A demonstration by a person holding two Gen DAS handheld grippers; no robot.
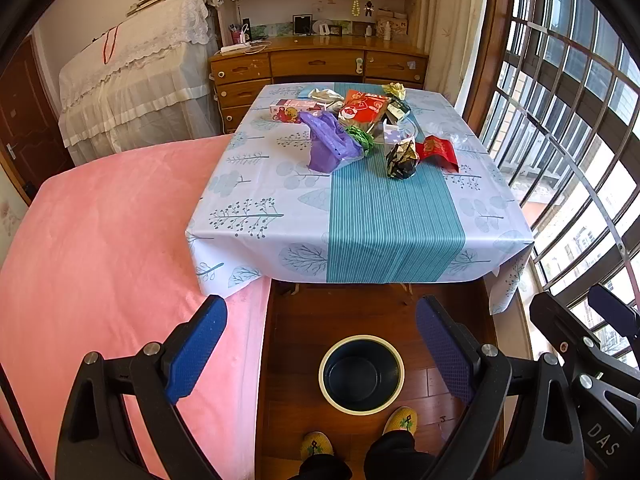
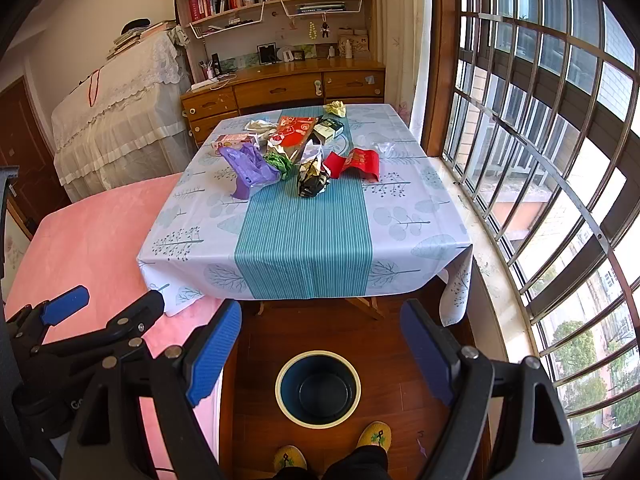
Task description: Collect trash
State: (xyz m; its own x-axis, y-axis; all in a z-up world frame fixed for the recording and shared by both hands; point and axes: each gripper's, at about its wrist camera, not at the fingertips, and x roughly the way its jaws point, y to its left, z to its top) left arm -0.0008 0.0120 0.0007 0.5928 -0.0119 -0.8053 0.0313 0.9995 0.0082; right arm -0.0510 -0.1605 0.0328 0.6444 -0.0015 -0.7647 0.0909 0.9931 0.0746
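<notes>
Trash lies piled at the far middle of the clothed table: a purple plastic bag, a black and gold crumpled wrapper, a red packet, green crumpled paper, a red printed bag and small boxes. An empty dark bin stands on the floor in front of the table. My left gripper and right gripper are open and empty, held above the bin, well short of the trash.
A pink bed borders the table's left side. A barred window runs along the right. A wooden desk with shelves stands behind the table. My slippers show beside the bin.
</notes>
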